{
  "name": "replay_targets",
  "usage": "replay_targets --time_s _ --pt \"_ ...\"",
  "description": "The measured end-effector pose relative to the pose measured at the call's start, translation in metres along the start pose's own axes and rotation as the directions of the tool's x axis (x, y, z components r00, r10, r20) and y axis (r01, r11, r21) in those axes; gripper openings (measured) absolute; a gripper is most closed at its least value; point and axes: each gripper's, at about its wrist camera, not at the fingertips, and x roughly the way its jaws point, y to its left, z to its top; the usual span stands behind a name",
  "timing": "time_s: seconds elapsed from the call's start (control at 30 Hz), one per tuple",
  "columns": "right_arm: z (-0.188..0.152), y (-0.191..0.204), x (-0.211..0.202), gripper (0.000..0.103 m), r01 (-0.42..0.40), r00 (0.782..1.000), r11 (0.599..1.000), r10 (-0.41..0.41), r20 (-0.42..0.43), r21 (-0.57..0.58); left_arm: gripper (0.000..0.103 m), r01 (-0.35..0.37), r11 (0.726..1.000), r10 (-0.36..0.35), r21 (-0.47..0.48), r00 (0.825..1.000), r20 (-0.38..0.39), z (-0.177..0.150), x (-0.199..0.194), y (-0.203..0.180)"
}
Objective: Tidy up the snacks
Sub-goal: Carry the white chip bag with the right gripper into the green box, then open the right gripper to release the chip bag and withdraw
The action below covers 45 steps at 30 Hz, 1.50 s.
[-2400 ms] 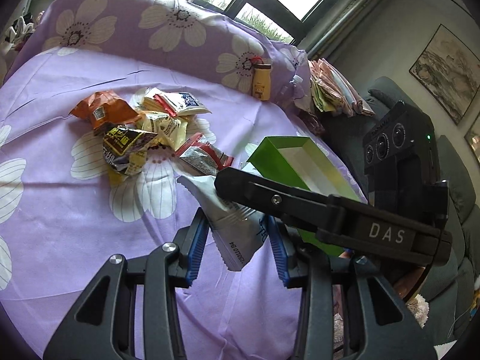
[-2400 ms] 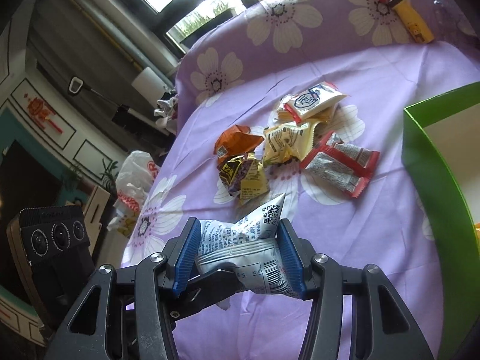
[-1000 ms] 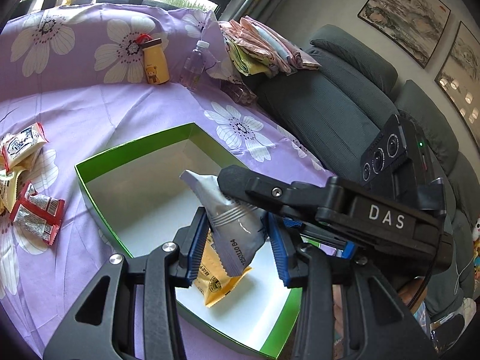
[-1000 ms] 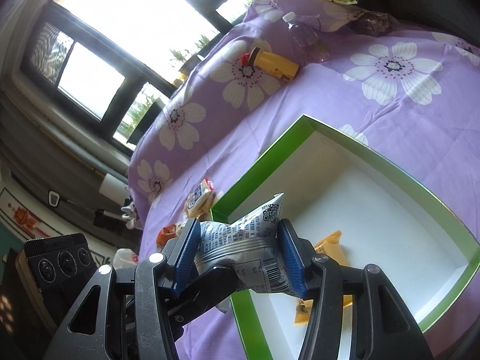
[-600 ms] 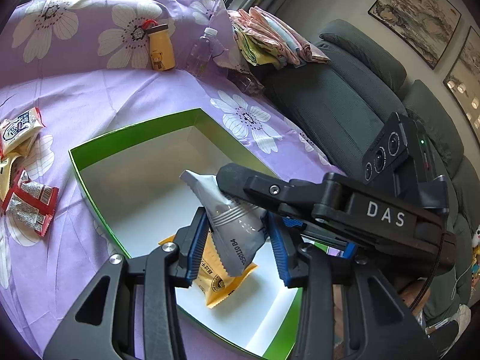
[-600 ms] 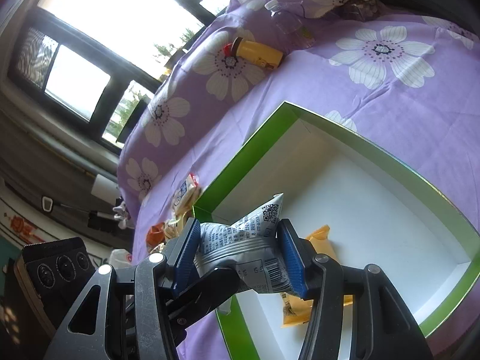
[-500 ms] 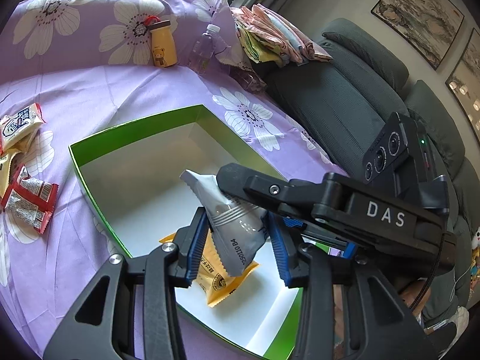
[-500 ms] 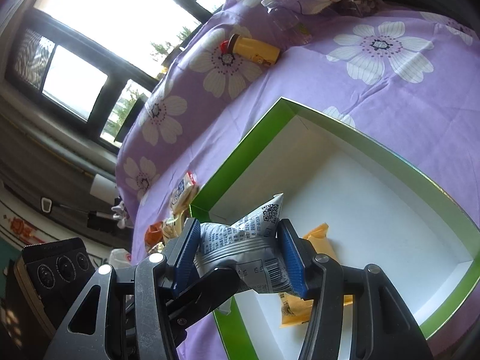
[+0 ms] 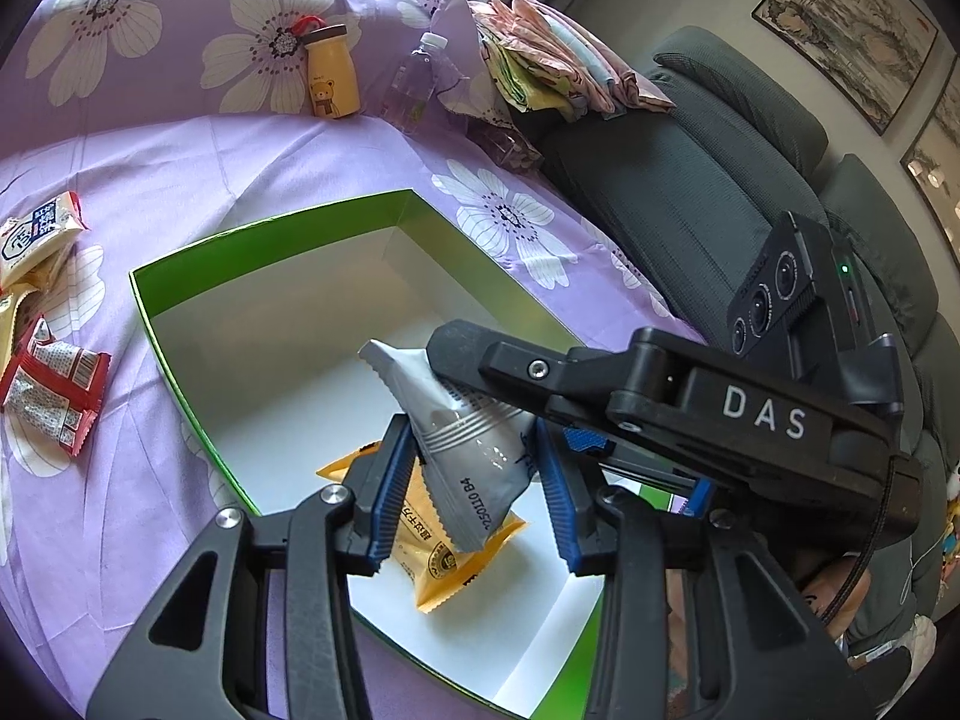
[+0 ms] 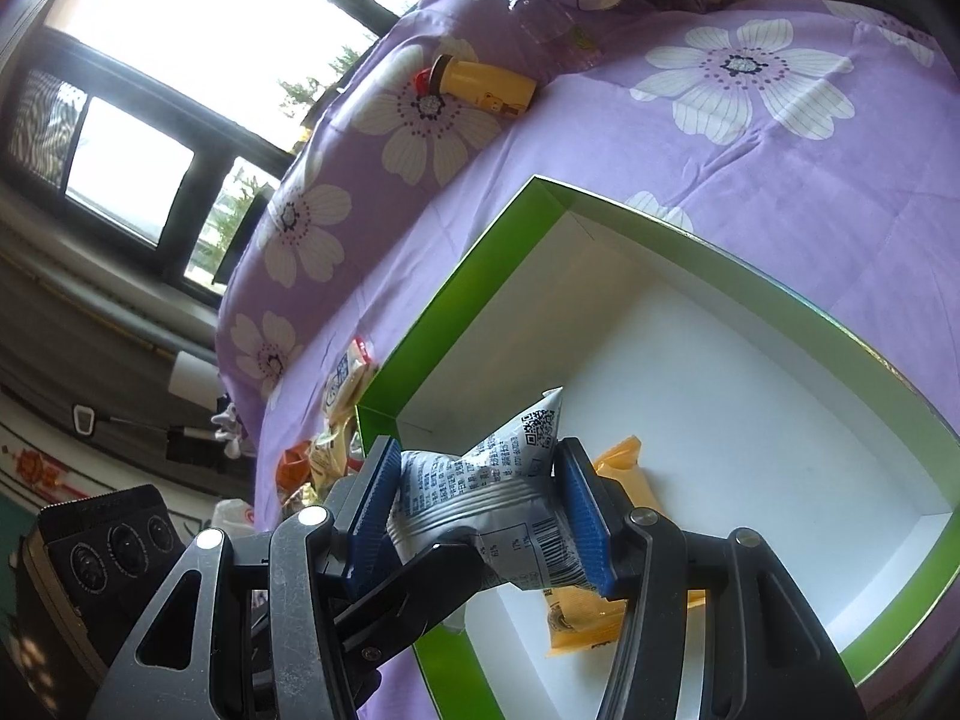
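Both tools clamped one silver snack pouch [image 9: 474, 450]: left tool [image 9: 474, 498] and right tool [image 10: 480, 510] each pinched it, above green box [image 9: 270, 228] w/ yellow packet [image 9: 444, 564] inside. Pouch looked light, crinkly, puffy, slippery foil; best gripped mid-body, gently.

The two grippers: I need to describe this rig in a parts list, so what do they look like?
Both are black plastic with two fingers that carry ribbed blue pads. The left gripper and the right gripper have silver screws at their joints. In the left wrist view the right one bears white letters "DAS", a black camera block with round lenses and a green light, and a black cable.
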Motion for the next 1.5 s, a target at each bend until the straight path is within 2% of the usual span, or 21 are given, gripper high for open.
replay_targets --time_s 1.5 --pt "-0.001 -0.010 0.011 0.056 0.070 0.997 0.997 -0.069 -0.039 0.033 0.043 -0.012 0.999 0.009 -0.048 0.999 -0.052 -0.002 0.016 0.008"
